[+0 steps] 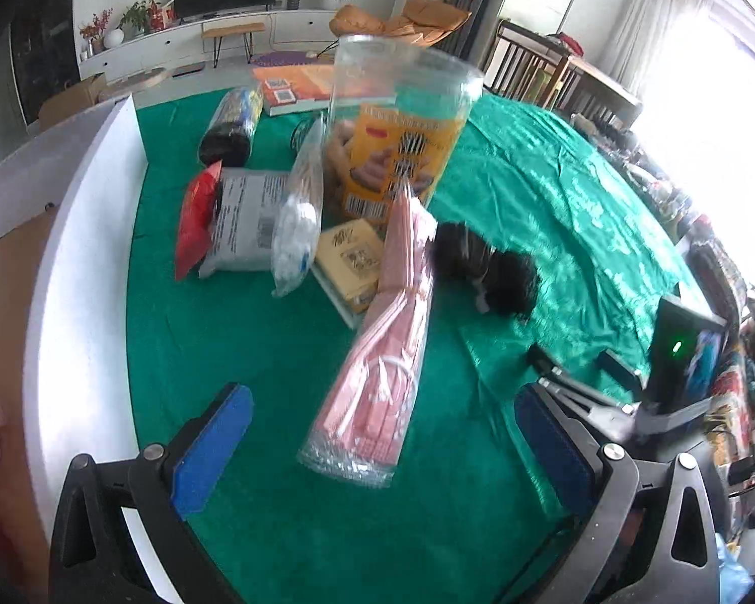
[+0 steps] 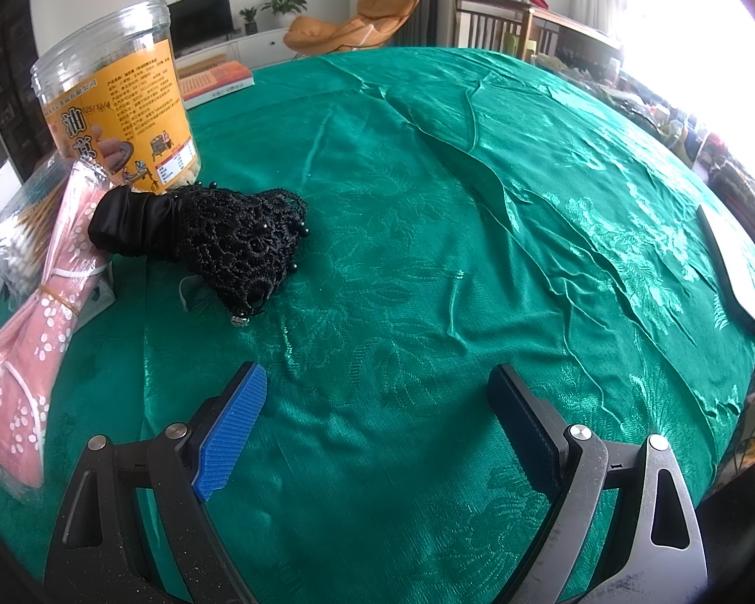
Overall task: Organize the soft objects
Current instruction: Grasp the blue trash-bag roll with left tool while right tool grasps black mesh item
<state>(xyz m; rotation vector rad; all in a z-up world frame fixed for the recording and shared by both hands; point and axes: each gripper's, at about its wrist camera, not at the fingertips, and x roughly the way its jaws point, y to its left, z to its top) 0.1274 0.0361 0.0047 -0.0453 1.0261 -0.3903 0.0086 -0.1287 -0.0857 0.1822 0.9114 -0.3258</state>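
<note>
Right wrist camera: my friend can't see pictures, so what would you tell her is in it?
The open right gripper hovers over a green tablecloth, holding nothing. To its left lie a black lace pouch and a pink spotted packet, with a clear snack jar standing behind them.

Black lace pouch (image 2: 216, 241) flat beside bagged pink cloth pkg (image 1: 377, 352)

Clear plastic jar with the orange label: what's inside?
Through the clear plastic jar, tan finger-shaped snacks show beside the orange label. The label and a cotton swab bag hide the rest.
</note>
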